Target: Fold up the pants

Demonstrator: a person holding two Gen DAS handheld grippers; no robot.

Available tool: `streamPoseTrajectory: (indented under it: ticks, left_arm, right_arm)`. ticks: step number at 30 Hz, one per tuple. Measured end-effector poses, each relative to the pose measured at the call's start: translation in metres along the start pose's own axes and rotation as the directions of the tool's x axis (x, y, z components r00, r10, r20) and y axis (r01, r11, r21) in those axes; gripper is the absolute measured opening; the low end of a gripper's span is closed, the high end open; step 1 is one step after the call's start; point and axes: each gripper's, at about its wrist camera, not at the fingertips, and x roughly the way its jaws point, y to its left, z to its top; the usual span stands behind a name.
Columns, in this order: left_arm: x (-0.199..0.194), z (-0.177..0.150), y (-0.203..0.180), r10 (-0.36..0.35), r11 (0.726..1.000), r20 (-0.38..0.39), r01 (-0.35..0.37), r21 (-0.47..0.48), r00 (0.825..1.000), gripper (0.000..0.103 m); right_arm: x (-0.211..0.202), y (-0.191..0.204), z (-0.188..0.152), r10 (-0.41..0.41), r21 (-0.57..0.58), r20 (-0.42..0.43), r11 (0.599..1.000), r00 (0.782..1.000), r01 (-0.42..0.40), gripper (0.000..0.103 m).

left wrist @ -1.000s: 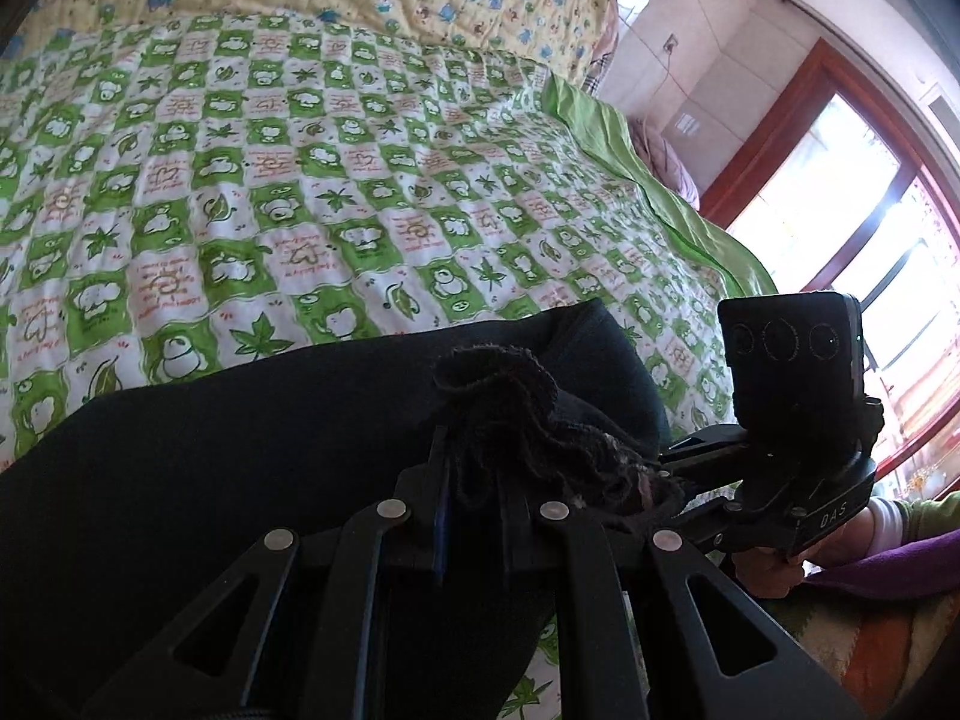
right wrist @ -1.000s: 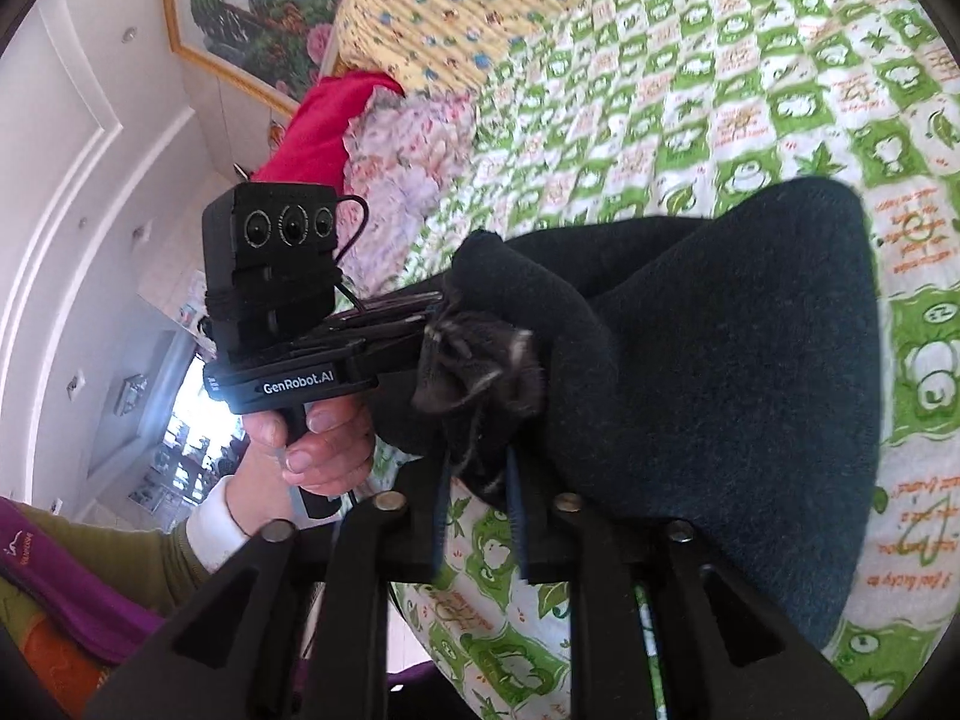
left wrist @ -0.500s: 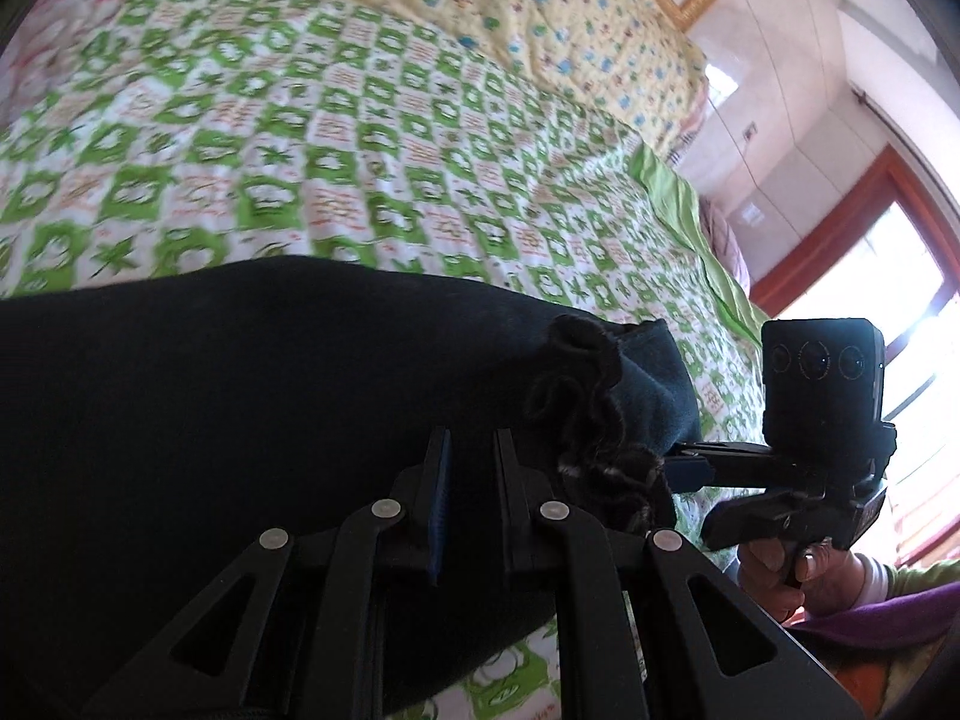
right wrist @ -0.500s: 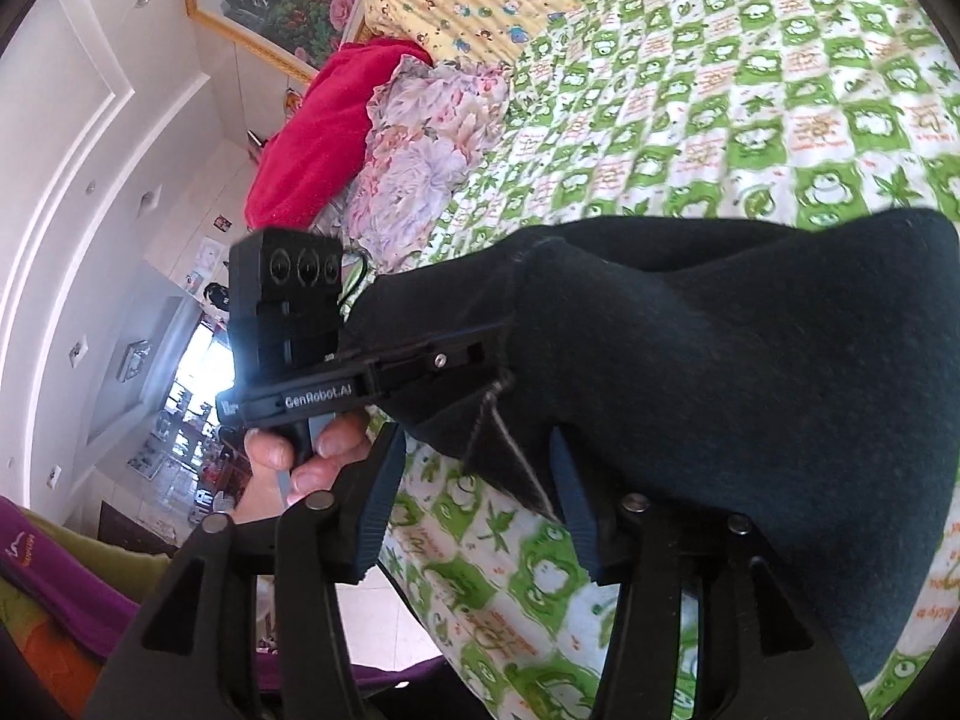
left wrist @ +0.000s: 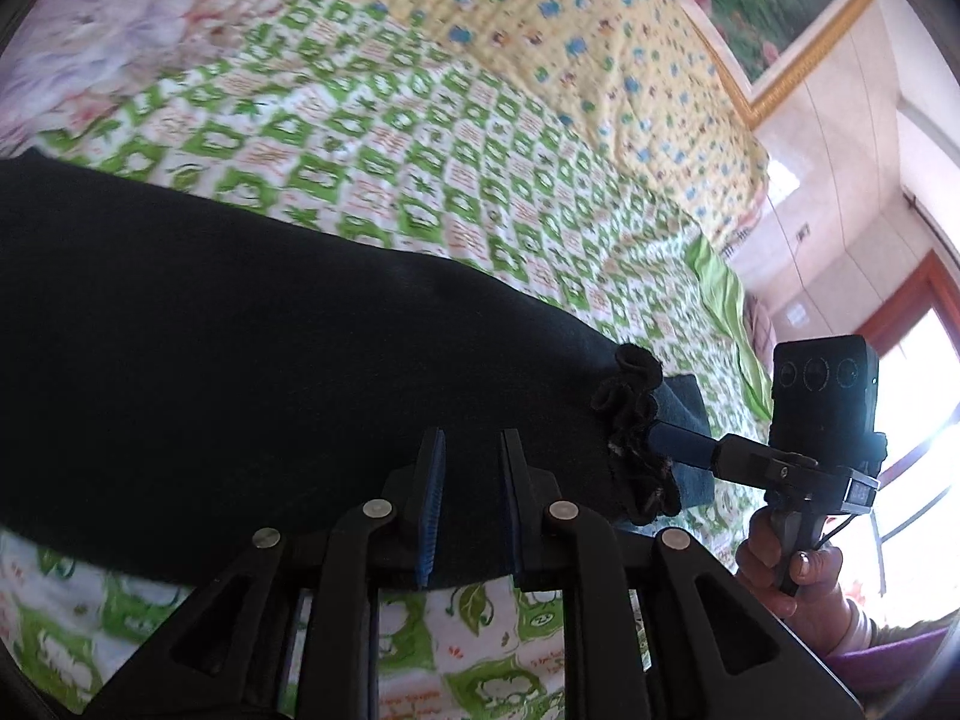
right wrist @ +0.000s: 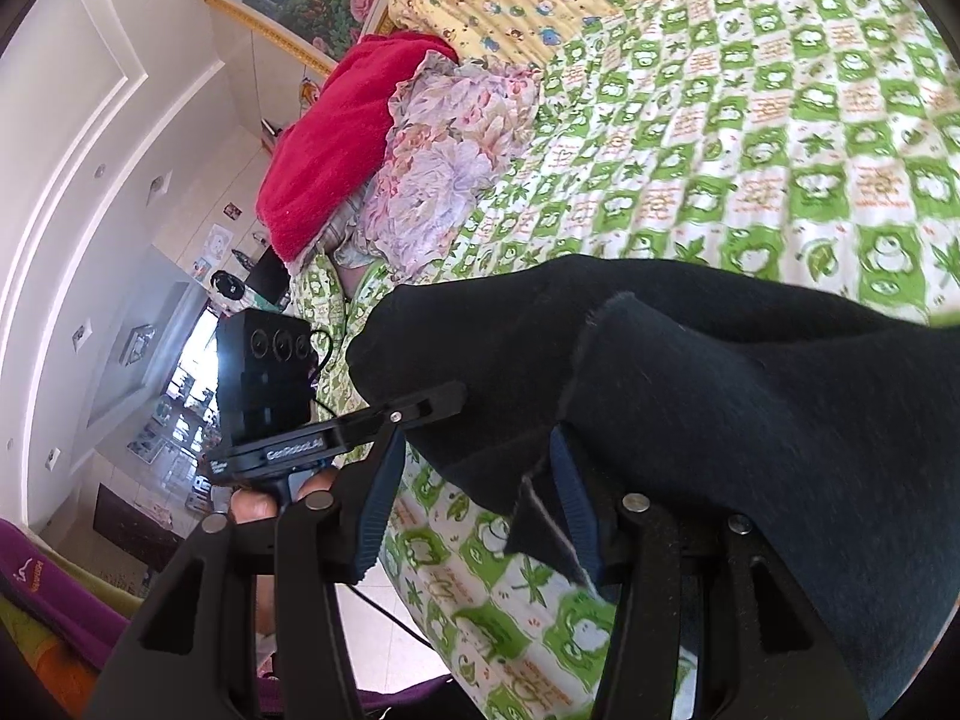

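Note:
Dark pants (left wrist: 252, 348) lie across the green-and-white checked bedspread (left wrist: 420, 138), with their bunched hem (left wrist: 630, 414) at the right end. My left gripper (left wrist: 471, 438) hovers over the near edge of the pants. Its jaws are opening, a narrow gap shows, and no fold is pinched between them. In the right wrist view the pants (right wrist: 750, 396) fill the right side. My right gripper (right wrist: 474, 444) stands open, and a loose hem flap (right wrist: 534, 498) with a thread hangs between its fingers, against the right one. The left gripper (right wrist: 459, 393) touches the fabric there. The right gripper (left wrist: 660, 444) sits by the hem.
A red blanket (right wrist: 336, 150) and a floral quilt (right wrist: 444, 168) are piled at the bed's left side, and a yellow quilt (left wrist: 540, 30) lies at its head. A bright window (left wrist: 918, 420) is on the right. A person's hand (left wrist: 792, 576) holds the right gripper's handle.
My left gripper slid left along the pants, away from the bunched hem, and rolled. My right gripper went from shut on the hem to open, and the hem now hangs loose.

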Motion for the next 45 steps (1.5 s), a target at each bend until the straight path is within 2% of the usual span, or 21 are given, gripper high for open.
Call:
streamPoseTrajectory:
  ticks: [5, 7, 12, 15, 19, 32, 35, 41, 45]
  left_arm:
    - [-0.028, -0.005, 0.012, 0.061, 0.996, 0.067, -0.056, -0.070, 0.996, 0.020]
    - [-0.042, -0.008, 0.019, 0.074, 0.992, 0.098, -0.063, -0.110, 0.992, 0.022]
    - [-0.078, -0.023, 0.036, 0.121, 0.976, 0.173, -0.085, -0.199, 0.977, 0.022]
    - [-0.095, -0.030, 0.047, 0.144, 0.966, 0.190, -0.096, -0.240, 0.971, 0.022]
    - [-0.110, -0.038, 0.061, 0.183, 0.952, 0.200, -0.123, -0.281, 0.962, 0.028]
    - [-0.125, -0.041, 0.097, 0.240, 0.911, 0.235, -0.134, -0.391, 0.942, 0.033]
    - [-0.128, -0.041, 0.104, 0.254, 0.898, 0.247, -0.133, -0.420, 0.935, 0.037]
    - [-0.126, -0.038, 0.117, 0.267, 0.880, 0.257, -0.126, -0.459, 0.929, 0.039]
    - [-0.121, -0.036, 0.123, 0.264, 0.868, 0.256, -0.114, -0.483, 0.930, 0.039]
  right_arm:
    - [0.014, 0.008, 0.012, 0.005, -0.031, -0.019, 1.000, 1.000, -0.006, 0.053]
    - [0.022, 0.012, 0.017, 0.006, -0.044, -0.030, 0.999, 1.000, -0.007, 0.062]
    - [0.044, 0.023, 0.028, 0.019, -0.088, -0.065, 0.996, 0.998, -0.025, 0.062]
    - [0.058, 0.029, 0.034, 0.028, -0.107, -0.088, 0.994, 0.996, -0.037, 0.062]
    - [0.075, 0.038, 0.041, 0.040, -0.125, -0.114, 0.991, 0.993, -0.054, 0.062]
    - [0.121, 0.063, 0.061, 0.038, -0.173, -0.173, 0.982, 0.984, -0.069, 0.063]
    - [0.131, 0.068, 0.070, 0.023, -0.196, -0.179, 0.979, 0.984, -0.059, 0.065]
    - [0.168, 0.083, 0.094, -0.020, -0.267, -0.214, 0.963, 0.977, -0.039, 0.067]
    - [0.206, 0.095, 0.110, -0.073, -0.356, -0.254, 0.934, 0.964, -0.023, 0.071]
